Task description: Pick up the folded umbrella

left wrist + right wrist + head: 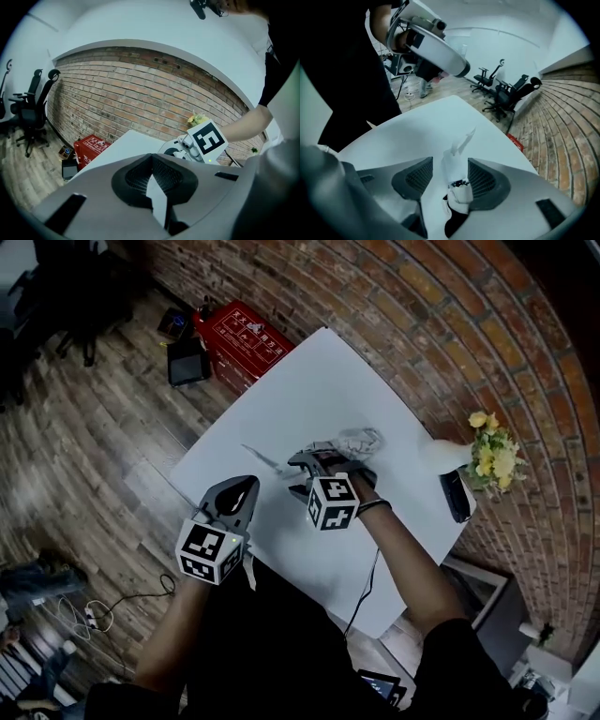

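The folded umbrella (pixel 351 441), a crumpled white-grey bundle, lies on the white table (pixel 309 381) right of centre. My right gripper (pixel 309 465) points steeply down at the bundle's near end. In the right gripper view its jaws stand open (pixel 450 160) around a white strip of the umbrella (pixel 453 171), with a gap on the left side. My left gripper (pixel 244 488) hovers over the table's near-left part, apart from the umbrella. In the left gripper view its jaws (pixel 151 157) meet at the tips with nothing between them.
A red box (pixel 239 334) and a black device (pixel 187 360) sit on the wood floor beyond the table's far-left edge. Yellow flowers in a white vase (pixel 492 451) and a dark object (pixel 457 495) stand at the table's right edge by the brick wall. Office chairs (pixel 506 91) stand farther off.
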{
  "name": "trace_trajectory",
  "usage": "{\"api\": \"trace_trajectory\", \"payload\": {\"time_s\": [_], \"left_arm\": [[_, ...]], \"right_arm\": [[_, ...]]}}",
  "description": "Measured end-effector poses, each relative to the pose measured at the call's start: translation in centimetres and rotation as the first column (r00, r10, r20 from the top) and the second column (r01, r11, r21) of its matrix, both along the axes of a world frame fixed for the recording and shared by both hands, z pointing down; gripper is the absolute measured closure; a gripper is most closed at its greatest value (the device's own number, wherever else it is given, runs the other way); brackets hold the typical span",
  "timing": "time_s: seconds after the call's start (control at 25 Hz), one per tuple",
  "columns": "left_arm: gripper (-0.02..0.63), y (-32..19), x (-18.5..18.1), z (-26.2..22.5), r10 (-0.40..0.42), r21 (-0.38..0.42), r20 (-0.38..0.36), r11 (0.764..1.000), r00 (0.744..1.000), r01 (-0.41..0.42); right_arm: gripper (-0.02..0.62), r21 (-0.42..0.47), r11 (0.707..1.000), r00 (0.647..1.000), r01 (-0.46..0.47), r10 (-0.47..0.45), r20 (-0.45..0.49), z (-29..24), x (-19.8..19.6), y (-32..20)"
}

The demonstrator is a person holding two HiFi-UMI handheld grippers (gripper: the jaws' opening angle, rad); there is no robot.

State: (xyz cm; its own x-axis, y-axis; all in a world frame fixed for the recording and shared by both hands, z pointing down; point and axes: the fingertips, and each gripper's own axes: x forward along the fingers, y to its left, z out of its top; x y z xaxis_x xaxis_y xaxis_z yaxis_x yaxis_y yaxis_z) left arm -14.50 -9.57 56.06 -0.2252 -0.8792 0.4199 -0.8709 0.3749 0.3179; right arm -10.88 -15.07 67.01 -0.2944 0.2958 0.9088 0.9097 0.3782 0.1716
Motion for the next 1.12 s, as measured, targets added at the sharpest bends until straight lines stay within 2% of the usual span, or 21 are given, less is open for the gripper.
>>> {"api": "trace_trajectory", "payload": {"time_s": [0.16, 0.4, 0.76, 0.88, 1.12], "left_arm": [[0.592, 0.7, -0.6, 0.3, -0.013, -0.003, -0.004, 1.000, 1.000, 0.013], [0.592, 1.0, -1.5, 1.1, -0.013, -0.009, -0.018, 1.000, 1.000, 0.013], [0.592, 0.3, -2.2, 1.4, -0.005, 0.001, -0.038, 1.000, 0.999, 0.005], [0.592, 0.2, -2.4, 1.6, -0.014, -0.002, -0.041, 1.000, 0.999, 0.014], [0.592, 0.6, -2.4, 1.9, -0.021, -0.009, -0.047, 1.000, 0.999, 0.020]], "right_arm": [[0.353, 0.074, 0.992, 0.993, 0.099, -0.094, -0.075, 1.8, -0.4, 0.3], [0.353, 0.131, 0.975, 0.978, 0.179, -0.161, -0.135, 3.5, -1.1, 0.5], [0.370, 0.108, 0.974, 0.961, 0.197, -0.170, -0.218, 4.7, -0.9, 1.0], [0.411, 0.085, 0.976, 0.954, 0.199, -0.173, -0.245, 4.8, -0.6, 1.0], [0.410, 0.104, 0.971, 0.943, 0.215, -0.179, -0.280, 5.0, -0.5, 1.0]]}}
